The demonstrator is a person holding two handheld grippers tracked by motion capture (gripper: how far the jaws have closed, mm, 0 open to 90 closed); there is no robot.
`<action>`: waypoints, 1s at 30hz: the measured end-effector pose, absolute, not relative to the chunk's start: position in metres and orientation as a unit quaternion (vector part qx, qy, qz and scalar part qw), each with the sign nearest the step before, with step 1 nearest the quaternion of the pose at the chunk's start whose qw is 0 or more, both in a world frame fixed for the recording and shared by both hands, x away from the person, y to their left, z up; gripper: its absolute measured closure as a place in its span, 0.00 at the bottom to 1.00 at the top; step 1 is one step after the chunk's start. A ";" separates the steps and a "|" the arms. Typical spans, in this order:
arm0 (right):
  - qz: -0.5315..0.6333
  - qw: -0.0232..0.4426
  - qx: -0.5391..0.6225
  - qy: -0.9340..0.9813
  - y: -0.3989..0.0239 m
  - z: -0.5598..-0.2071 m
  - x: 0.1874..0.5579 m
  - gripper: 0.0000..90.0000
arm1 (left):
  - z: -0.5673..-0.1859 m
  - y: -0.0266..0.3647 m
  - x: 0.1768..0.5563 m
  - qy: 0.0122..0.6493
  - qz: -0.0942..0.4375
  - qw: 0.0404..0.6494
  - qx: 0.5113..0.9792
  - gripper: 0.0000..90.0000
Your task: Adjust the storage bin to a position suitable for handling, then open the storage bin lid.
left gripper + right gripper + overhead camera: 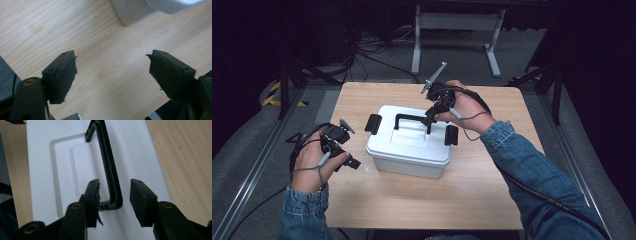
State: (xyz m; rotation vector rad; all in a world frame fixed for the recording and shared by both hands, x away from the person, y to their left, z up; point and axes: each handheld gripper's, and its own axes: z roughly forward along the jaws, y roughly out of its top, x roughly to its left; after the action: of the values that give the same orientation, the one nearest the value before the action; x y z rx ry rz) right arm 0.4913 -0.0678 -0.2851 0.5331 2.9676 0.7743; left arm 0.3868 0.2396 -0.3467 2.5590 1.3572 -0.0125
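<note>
Nearest the camera, at about seven o'clock on the pale wood-grain worktop (422, 205), the left gripper (348, 161) hovers over bare wood beside the box, its jaws spread wide with nothing between them. At the centre stands the white rectangular plastic storage box (409, 150), its lid on, with a black side latch (373, 124) at nine o'clock and another at three o'clock. Its black carrying handle (412, 120) stands raised above the lid's recess. At about one o'clock the right gripper (113, 192) reaches down onto that handle near its right end; the jaws straddle the bar, partly spread, one pad close against it and the other apart, so no firm pinch yet. To do the grip well, I would centre the bar between the pads and close squarely across it. A grip nearer the handle's middle would probably keep the box level when lifted.
</note>
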 end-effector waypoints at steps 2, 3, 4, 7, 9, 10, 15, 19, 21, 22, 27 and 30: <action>0.247 0.010 0.166 0.955 -0.064 -0.286 0.490 0.75 | -0.346 0.240 0.387 0.462 -0.002 0.123 0.878 0.24; 0.246 0.012 0.163 0.955 -0.061 -0.287 0.488 0.78 | -0.346 0.240 0.387 0.463 -0.001 0.125 0.878 0.24; 0.243 0.015 0.160 0.957 -0.060 -0.287 0.487 0.80 | -0.346 0.241 0.388 0.464 0.002 0.125 0.877 0.24; 0.230 0.016 0.148 0.962 -0.055 -0.291 0.485 0.82 | -0.346 0.241 0.388 0.463 0.003 0.125 0.877 0.24; 0.216 0.020 0.143 0.966 -0.052 -0.295 0.485 0.87 | -0.346 0.241 0.388 0.460 0.003 0.125 0.879 0.23; 0.210 0.020 0.142 0.967 -0.052 -0.297 0.485 0.89 | -0.346 0.241 0.387 0.459 0.002 0.123 0.880 0.23; 0.212 0.016 0.137 0.968 -0.052 -0.299 0.486 0.90 | -0.345 0.244 0.389 0.466 0.006 0.130 0.875 0.23; 0.213 0.014 0.122 0.969 -0.052 -0.298 0.483 0.92 | -0.347 0.242 0.392 0.466 0.002 0.129 0.876 0.23; 0.213 0.012 0.116 0.970 -0.051 -0.298 0.481 0.92 | -0.347 0.241 0.393 0.463 -0.004 0.129 0.877 0.22; 0.213 0.016 0.114 0.970 -0.051 -0.298 0.481 0.92 | -0.346 0.241 0.394 0.461 -0.005 0.131 0.878 0.22; 0.224 0.014 0.112 0.968 -0.053 -0.298 0.479 0.92 | -0.341 0.243 0.398 0.456 -0.003 0.137 0.879 0.21; 0.226 0.020 0.105 0.968 -0.053 -0.296 0.477 0.93 | -0.341 0.247 0.397 0.454 -0.015 0.140 0.880 0.20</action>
State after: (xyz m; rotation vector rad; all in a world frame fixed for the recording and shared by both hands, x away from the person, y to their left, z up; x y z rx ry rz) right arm 0.4769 -0.0528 -0.2963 0.3262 3.0036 0.7008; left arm 0.3968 0.2467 -0.3406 2.5406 1.3118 -0.0437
